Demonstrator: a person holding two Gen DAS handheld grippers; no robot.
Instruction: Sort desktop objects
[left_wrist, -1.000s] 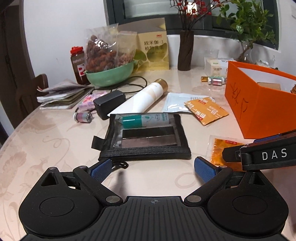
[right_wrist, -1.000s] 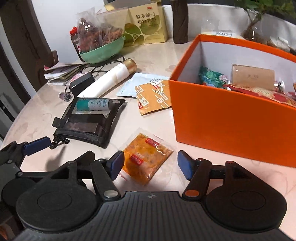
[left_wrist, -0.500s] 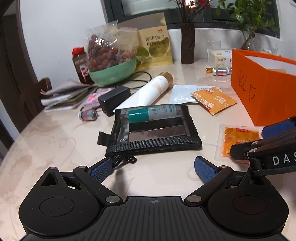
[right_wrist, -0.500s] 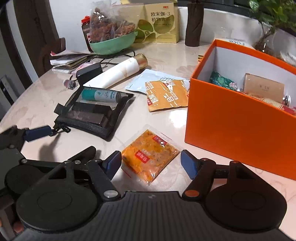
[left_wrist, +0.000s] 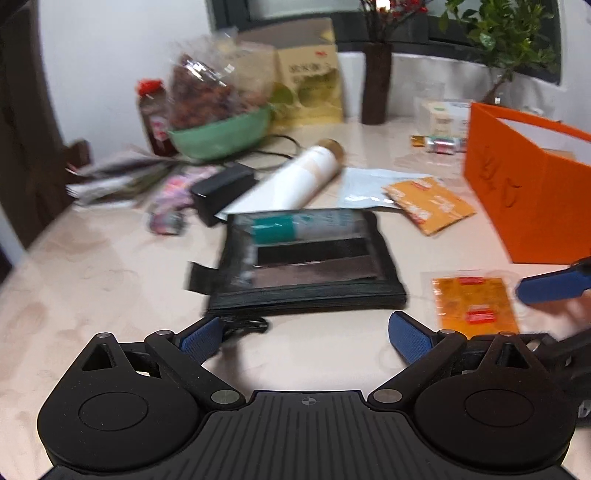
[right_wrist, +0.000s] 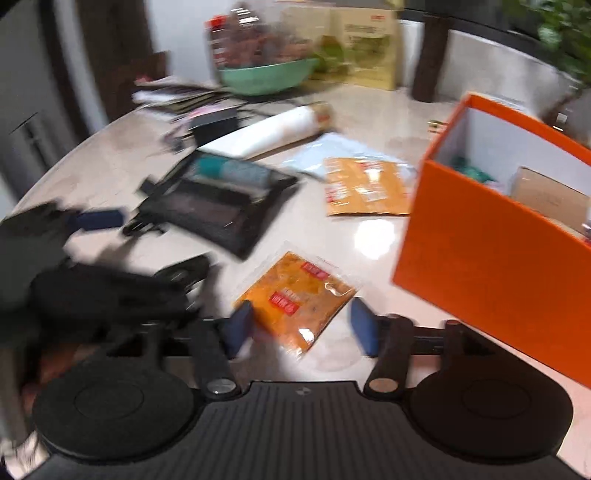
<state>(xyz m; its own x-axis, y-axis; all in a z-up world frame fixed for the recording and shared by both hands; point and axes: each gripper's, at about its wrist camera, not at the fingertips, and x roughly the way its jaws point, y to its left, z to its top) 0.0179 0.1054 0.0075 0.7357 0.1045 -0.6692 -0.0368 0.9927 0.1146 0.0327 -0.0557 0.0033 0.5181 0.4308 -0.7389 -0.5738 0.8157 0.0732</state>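
A small orange sauce packet lies flat on the table, its near end between the open fingers of my right gripper. It also shows in the left wrist view. My left gripper is open and empty, just short of a black mesh pouch holding a teal tube. The orange box stands at the right with several items inside. A larger orange sachet lies on a pale blue packet beyond the pouch.
A white bottle, a black charger, a green bowl of snack bags, papers, a red-capped bottle, a yellow carton and a dark vase crowd the far table. Small vials lie left of the box.
My right gripper has moved forward and down so its fingers now flank the small sauce packet. My left gripper has shifted a little closer to the pouch. Both views are blurred by motion.
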